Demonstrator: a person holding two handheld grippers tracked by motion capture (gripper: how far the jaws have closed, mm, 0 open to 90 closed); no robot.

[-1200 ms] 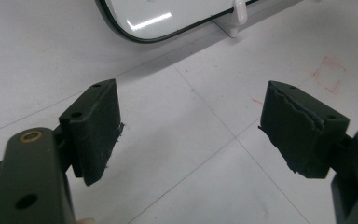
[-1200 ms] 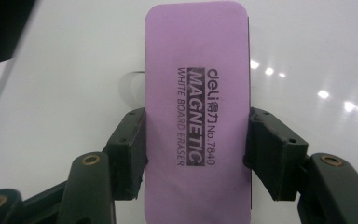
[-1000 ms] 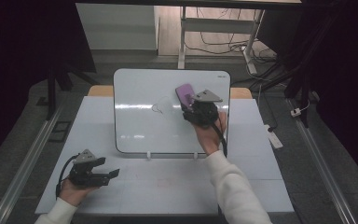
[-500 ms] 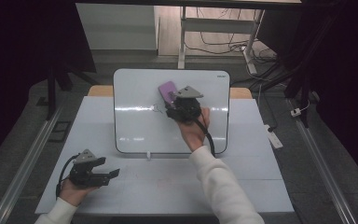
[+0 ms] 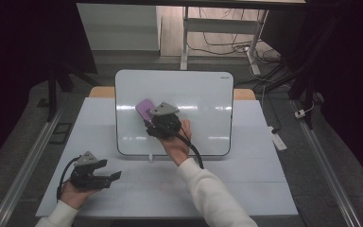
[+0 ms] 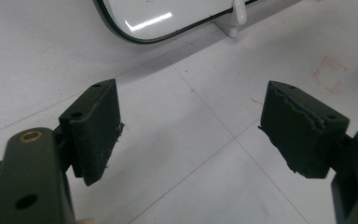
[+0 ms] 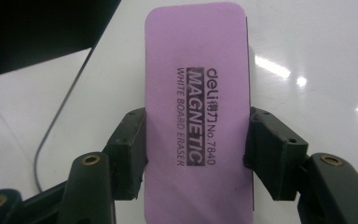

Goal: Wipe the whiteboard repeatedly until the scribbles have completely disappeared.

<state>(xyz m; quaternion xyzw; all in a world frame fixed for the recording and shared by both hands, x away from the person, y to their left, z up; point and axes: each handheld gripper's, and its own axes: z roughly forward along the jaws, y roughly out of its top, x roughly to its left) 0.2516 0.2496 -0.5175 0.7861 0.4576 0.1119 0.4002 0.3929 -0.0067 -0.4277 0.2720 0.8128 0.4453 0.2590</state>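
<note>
- The left gripper (image 5: 115, 176) rests on the white table (image 5: 246, 189) in front of the whiteboard's lower left corner, held in the person's left hand (image 5: 73, 194). Its jaws stand wide apart with nothing between them, and bare table shows in the gap in the left gripper view.
- A faint red square mark (image 6: 328, 74) is on the table in front of the whiteboard, near its small white foot (image 6: 235, 16).
- The whiteboard (image 5: 194, 90) stands at the middle of the table, with small lettering at its top right corner too small to read.
- The right gripper (image 5: 147, 122) is over the whiteboard's left half, its jaws pinching a purple eraser (image 7: 198, 107) by the long sides.
- The eraser's face reads "deli No.7840", "MAGNETIC" and "WHITE BOARD ERASER".
- The right hand (image 5: 177, 142) and white sleeve (image 5: 208, 194) cover part of the whiteboard's lower edge.
</note>
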